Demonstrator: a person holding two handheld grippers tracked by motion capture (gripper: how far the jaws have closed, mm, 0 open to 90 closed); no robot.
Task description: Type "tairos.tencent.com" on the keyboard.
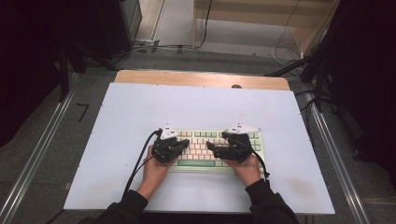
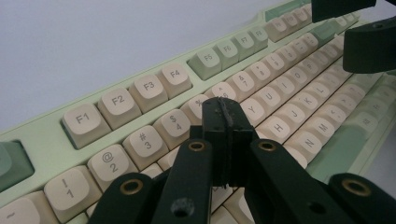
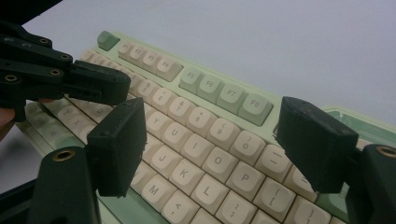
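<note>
Over the keyboard (image 1: 212, 150), near the front of the white tabletop (image 1: 140, 107), both claws hover.
Left claw (image 2: 227, 120) pinched together, empty; right claw (image 3: 219, 149) wide apart; no key visibly pressed, purpose unclear.

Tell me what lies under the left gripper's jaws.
Under the shut left gripper sits the keyboard, around the 5, 6, T and Y keys. The jaws cover the keys directly beneath, so whether a tip touches one cannot be seen.
</note>
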